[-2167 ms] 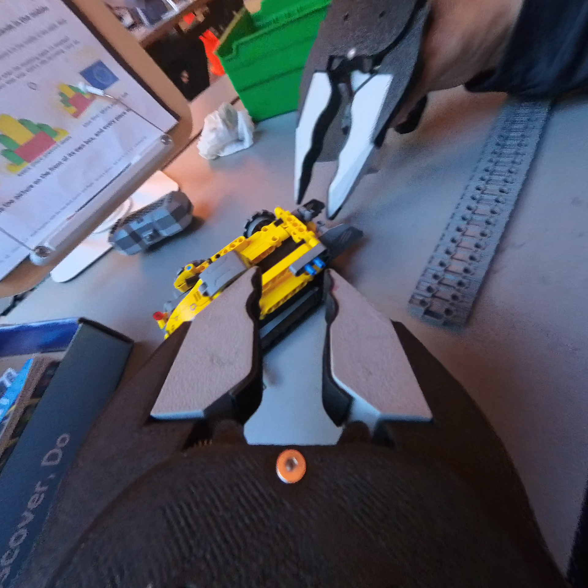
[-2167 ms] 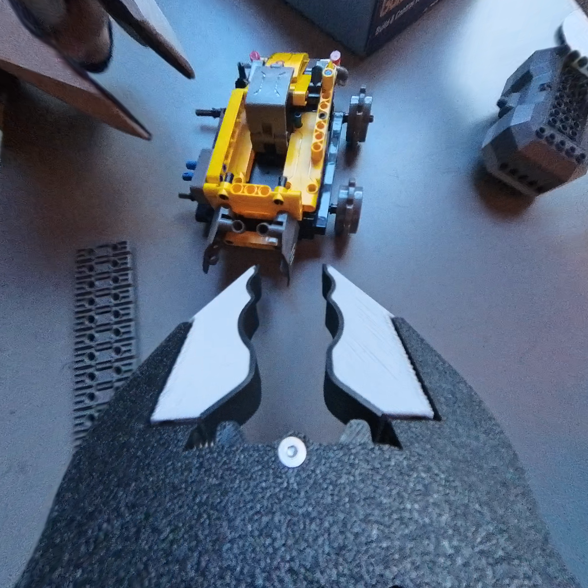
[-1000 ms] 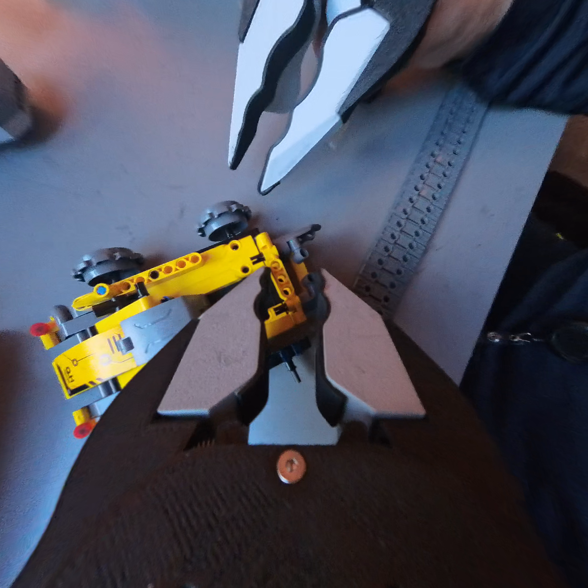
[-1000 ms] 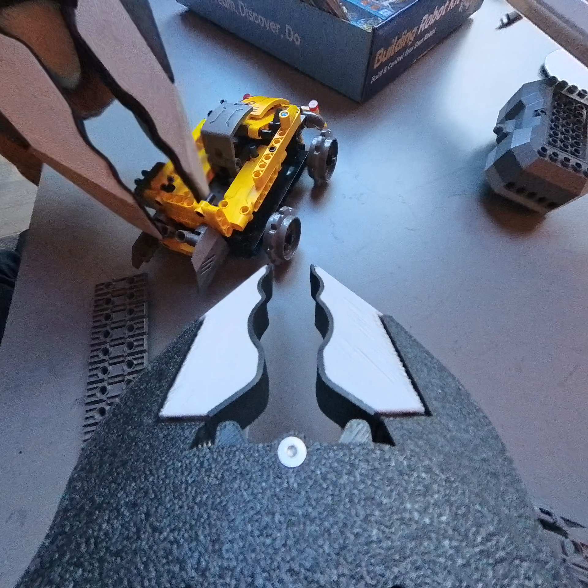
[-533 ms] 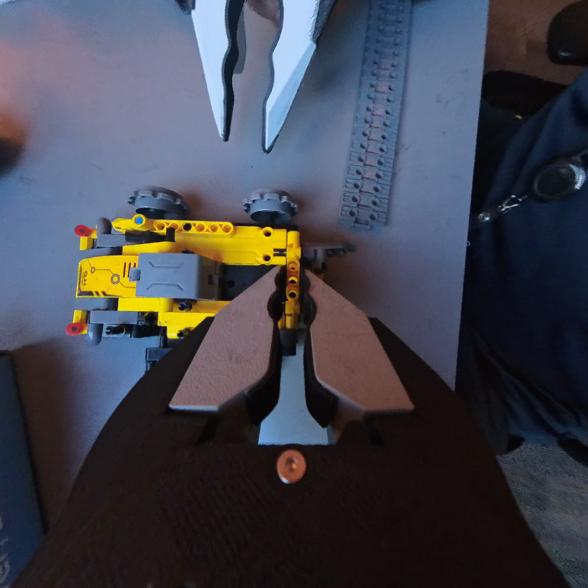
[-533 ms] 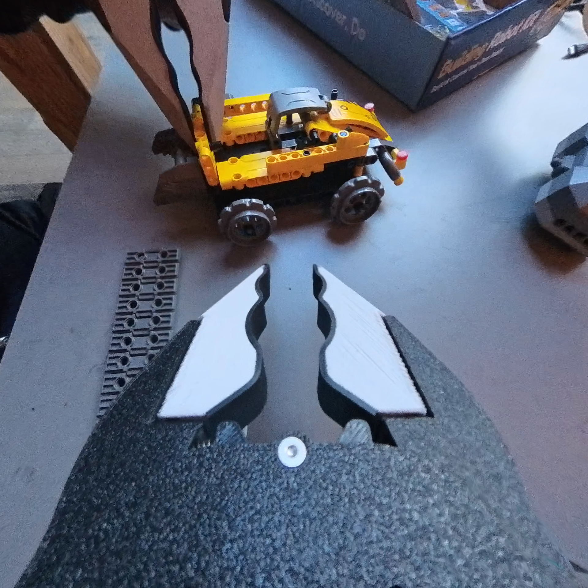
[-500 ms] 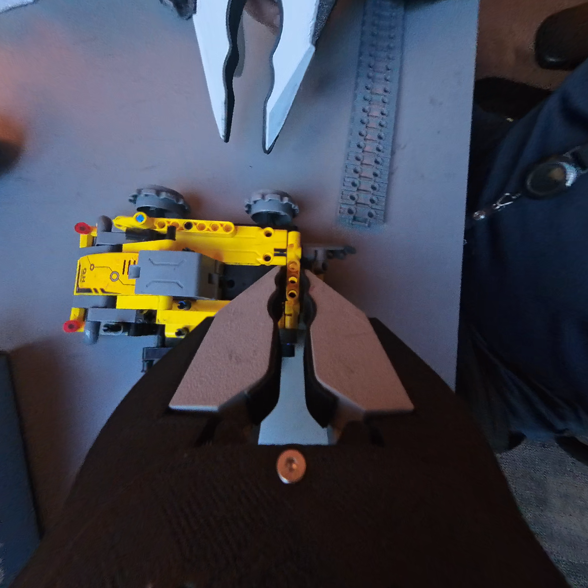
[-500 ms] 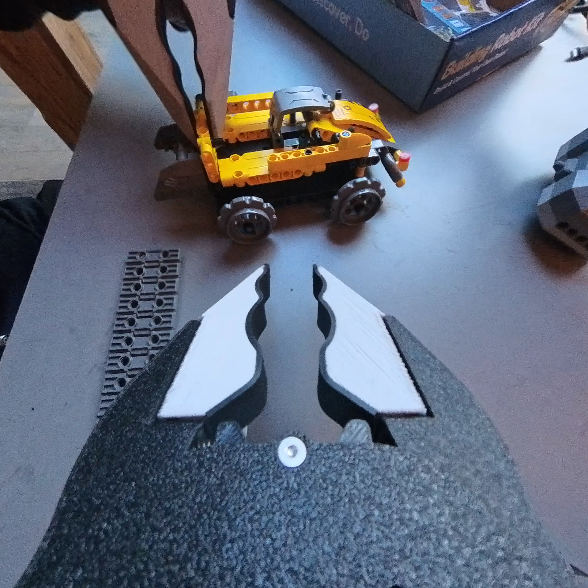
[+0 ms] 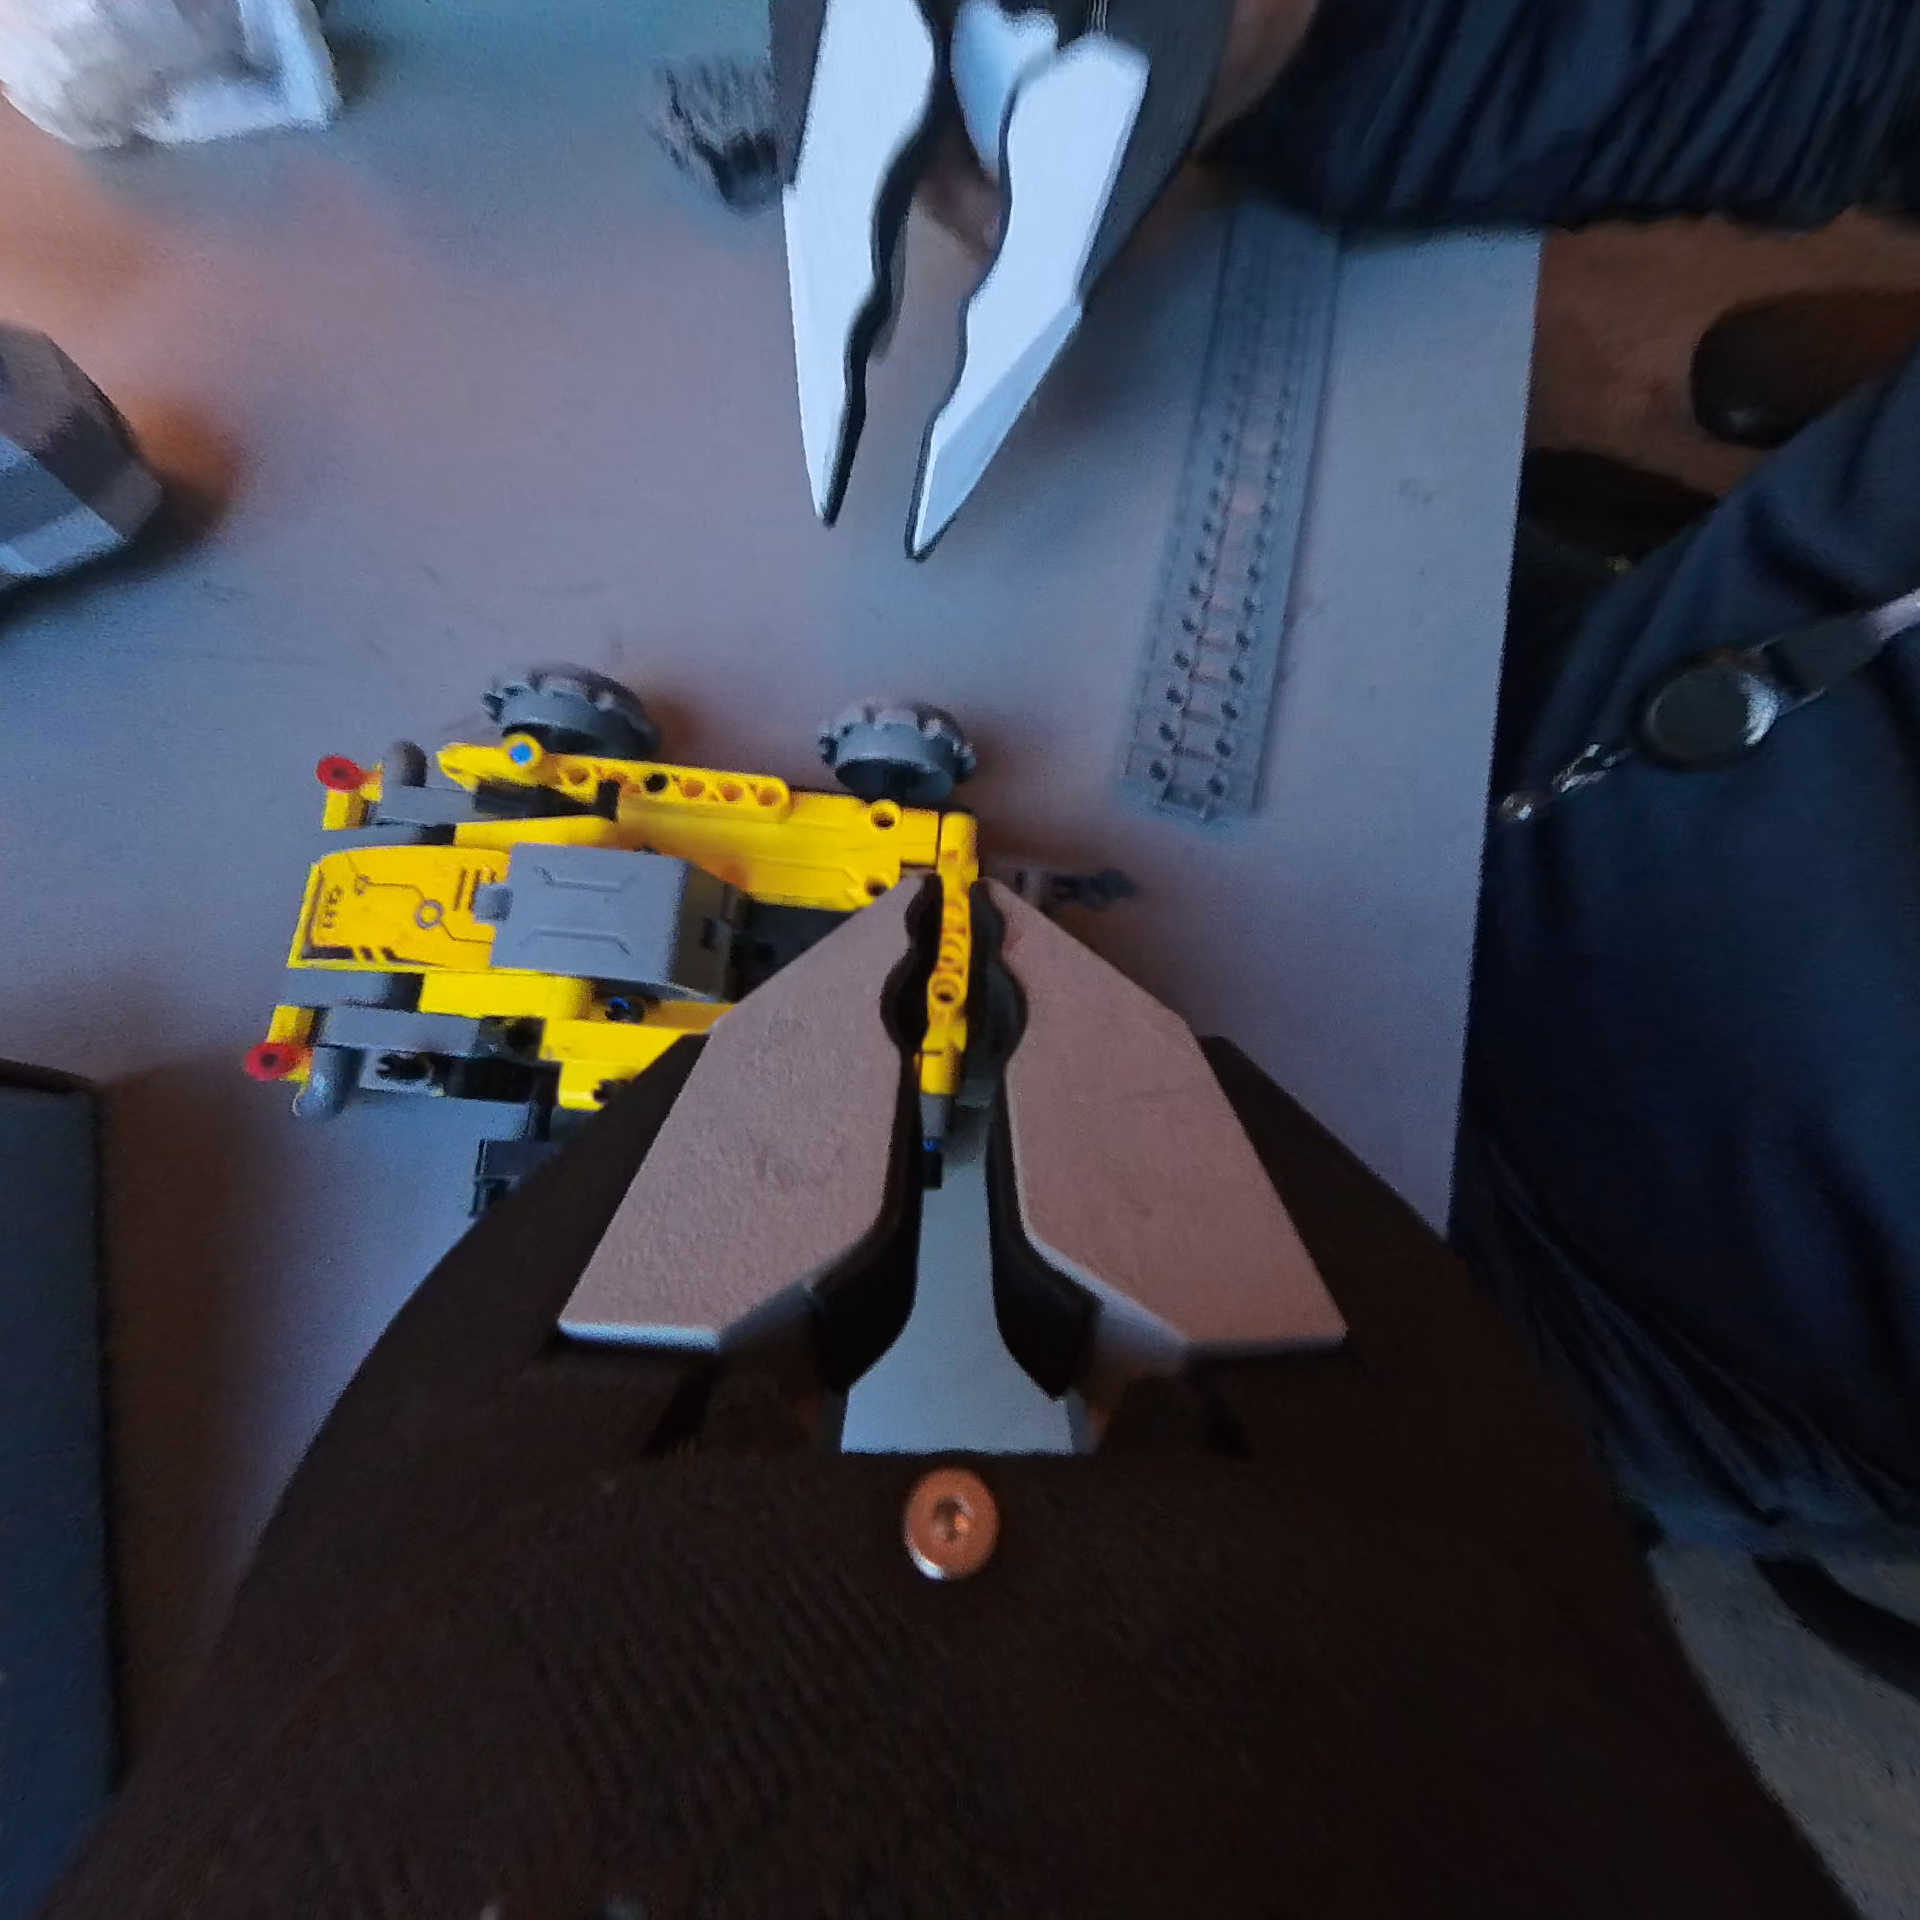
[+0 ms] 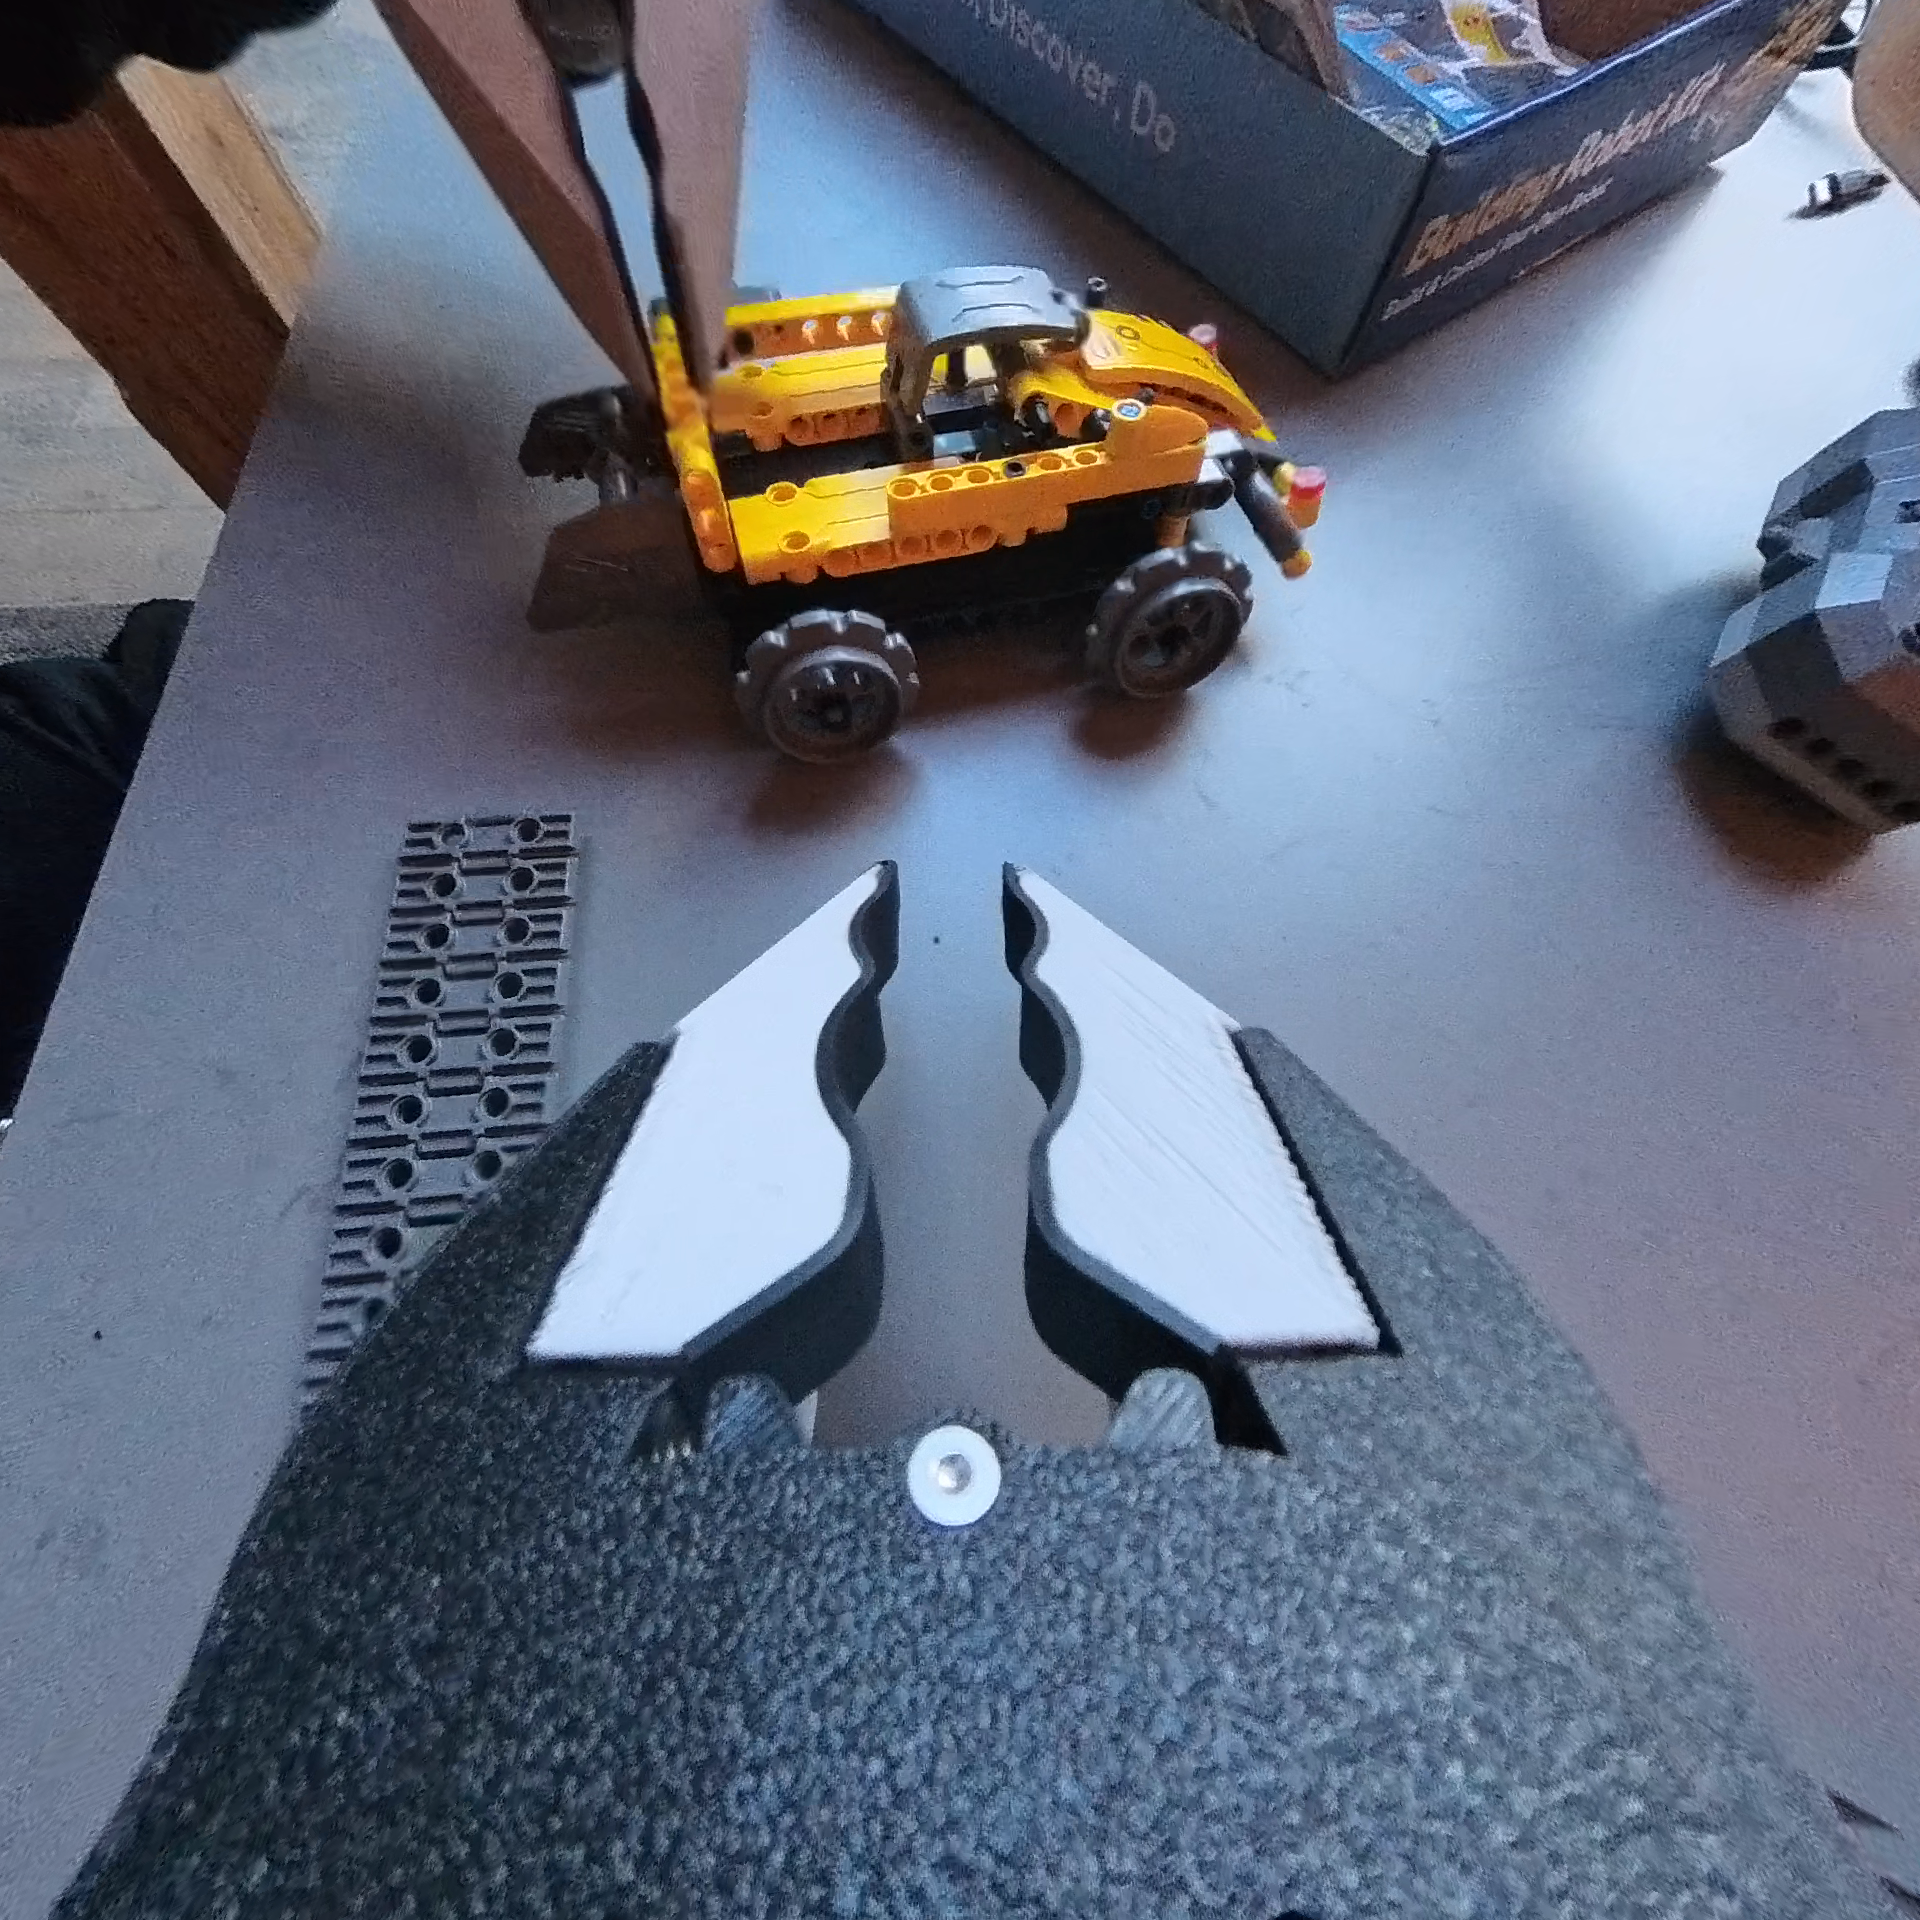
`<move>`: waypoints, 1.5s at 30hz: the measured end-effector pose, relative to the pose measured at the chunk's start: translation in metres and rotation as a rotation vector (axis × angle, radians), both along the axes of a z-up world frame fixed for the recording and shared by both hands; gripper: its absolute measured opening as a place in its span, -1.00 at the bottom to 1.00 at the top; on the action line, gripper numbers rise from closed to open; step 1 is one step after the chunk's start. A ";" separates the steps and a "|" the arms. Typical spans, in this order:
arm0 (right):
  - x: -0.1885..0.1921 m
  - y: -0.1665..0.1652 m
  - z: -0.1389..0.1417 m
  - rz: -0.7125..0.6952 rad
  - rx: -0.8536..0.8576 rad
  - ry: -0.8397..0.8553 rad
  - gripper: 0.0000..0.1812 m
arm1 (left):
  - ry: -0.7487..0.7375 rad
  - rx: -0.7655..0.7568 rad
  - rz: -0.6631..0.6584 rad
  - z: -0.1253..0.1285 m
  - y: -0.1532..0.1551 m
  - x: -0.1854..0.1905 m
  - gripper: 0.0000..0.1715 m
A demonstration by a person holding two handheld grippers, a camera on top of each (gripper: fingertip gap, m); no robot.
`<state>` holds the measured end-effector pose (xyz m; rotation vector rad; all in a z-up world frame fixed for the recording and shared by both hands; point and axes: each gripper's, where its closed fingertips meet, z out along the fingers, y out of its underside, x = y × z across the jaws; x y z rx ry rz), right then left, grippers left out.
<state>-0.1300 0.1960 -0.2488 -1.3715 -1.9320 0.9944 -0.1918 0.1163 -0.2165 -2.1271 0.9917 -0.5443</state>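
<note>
A yellow and grey brick-built toy vehicle stands on its wheels on the grey table; it also shows in the right wrist view. My left gripper is shut on the yellow beam at the vehicle's front end, from above; in the right wrist view its brown fingers come down on that beam. My right gripper is open and empty, low over the table, a little in front of the vehicle's near front wheel. It shows in the left wrist view beyond the vehicle.
A grey toy track strip lies left of my right gripper, near the table edge; the left wrist view shows it too. A dark blue cardboard box stands behind the vehicle. A grey brick-built block sits at right. A person in dark clothing is at the table edge. There is about 11 cm between the tips of the two grippers. My right tips are roughly 20 cm from the grey brick-built block.
My left gripper closed on the vehicle's front beam and turned the vehicle side-on to my right gripper. In the last half second the vehicle barely moved. My right gripper stayed open.
</note>
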 end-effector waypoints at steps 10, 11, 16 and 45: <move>-0.002 0.005 0.002 -0.022 -0.011 0.017 -0.82 | 0.035 -0.095 0.169 -0.017 -0.024 -0.054 -0.81; -0.002 0.005 0.002 -0.021 -0.011 0.016 -0.82 | 0.046 -0.101 0.180 -0.022 -0.025 -0.058 -0.81; -0.002 0.001 0.004 -0.002 -0.008 0.032 -0.81 | 0.103 -0.134 0.191 -0.052 -0.022 -0.065 -0.69; 0.002 -0.026 0.025 0.109 0.082 0.114 -0.48 | 0.179 0.096 0.210 -0.041 0.038 -0.026 -0.64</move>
